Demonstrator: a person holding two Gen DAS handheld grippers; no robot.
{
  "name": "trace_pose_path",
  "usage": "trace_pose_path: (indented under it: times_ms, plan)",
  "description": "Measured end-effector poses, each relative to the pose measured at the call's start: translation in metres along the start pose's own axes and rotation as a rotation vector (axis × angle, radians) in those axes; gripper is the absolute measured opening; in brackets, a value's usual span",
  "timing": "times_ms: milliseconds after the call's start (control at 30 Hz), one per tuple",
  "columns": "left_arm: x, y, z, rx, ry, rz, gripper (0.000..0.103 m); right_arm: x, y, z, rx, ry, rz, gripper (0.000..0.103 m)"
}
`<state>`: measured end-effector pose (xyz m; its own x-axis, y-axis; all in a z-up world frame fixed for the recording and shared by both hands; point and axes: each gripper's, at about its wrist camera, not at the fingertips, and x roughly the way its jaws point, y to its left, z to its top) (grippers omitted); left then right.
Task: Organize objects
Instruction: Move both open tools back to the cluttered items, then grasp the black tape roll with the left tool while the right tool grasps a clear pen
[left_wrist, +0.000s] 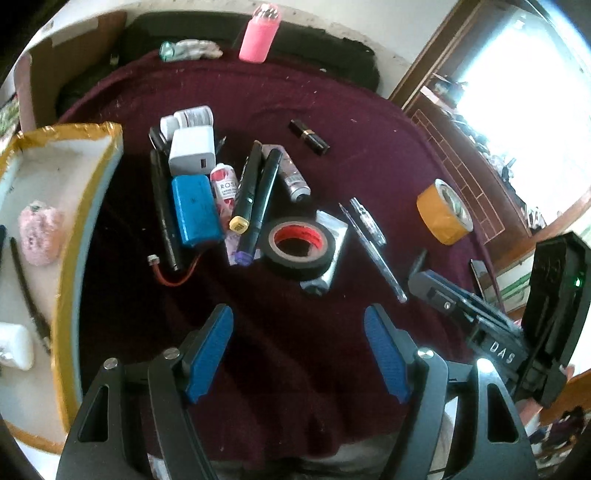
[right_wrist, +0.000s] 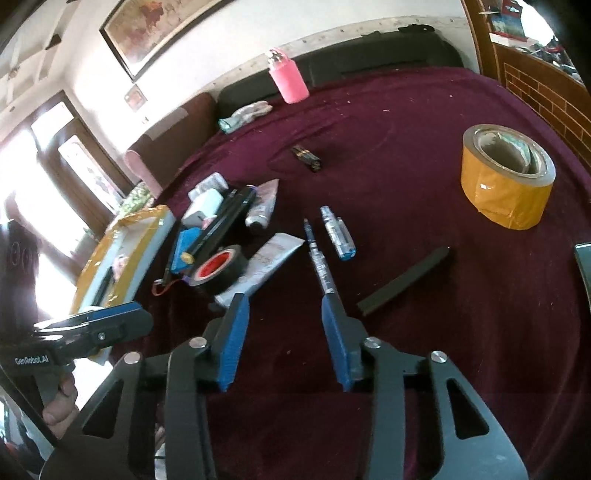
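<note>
A fuzzy maroon cloth (right_wrist: 424, 258) beneath white walls bears a glossy yellow tape roll (right_wrist: 508, 177); both grippers (left_wrist: 299, 354) (right_wrist: 284, 343) gape empty.

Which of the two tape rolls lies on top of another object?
The black tape roll with the red core: it rests on a silver tube. The yellow tape roll sits apart, directly on the maroon cloth.
</note>
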<state>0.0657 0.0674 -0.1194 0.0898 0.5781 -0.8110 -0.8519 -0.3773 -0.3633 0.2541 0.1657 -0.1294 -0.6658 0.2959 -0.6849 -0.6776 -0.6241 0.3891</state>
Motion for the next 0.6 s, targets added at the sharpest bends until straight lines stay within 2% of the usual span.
trace_pose_path:
  times_ms: [167, 333, 400, 467, 533, 600]
  plan:
    - [0.016, 0.007, 0.011, -0.057, 0.033, -0.03, 0.068, 0.013, -0.007, 0.006, 0.002, 0.019, -0.05, 0.033]
    - [0.024, 0.014, 0.02, -0.129, 0.026, -0.059, 0.067, 0.024, -0.011, 0.012, 0.001, 0.036, -0.076, 0.032]
    - [0.027, 0.017, 0.024, -0.15, 0.031, -0.049, 0.062, 0.027, -0.013, 0.013, 0.008, 0.042, -0.081, 0.032]
    - [0.033, 0.019, 0.028, -0.164, 0.044, -0.023, 0.053, 0.03, -0.014, 0.014, 0.009, 0.048, -0.092, 0.032]
    - [0.041, 0.021, 0.031, -0.183, 0.067, -0.029, 0.044, 0.033, -0.014, 0.013, 0.0, 0.054, -0.111, 0.032]
    - [0.045, 0.023, 0.032, -0.21, 0.072, -0.043, 0.042, 0.035, -0.014, 0.012, -0.008, 0.054, -0.12, 0.032]
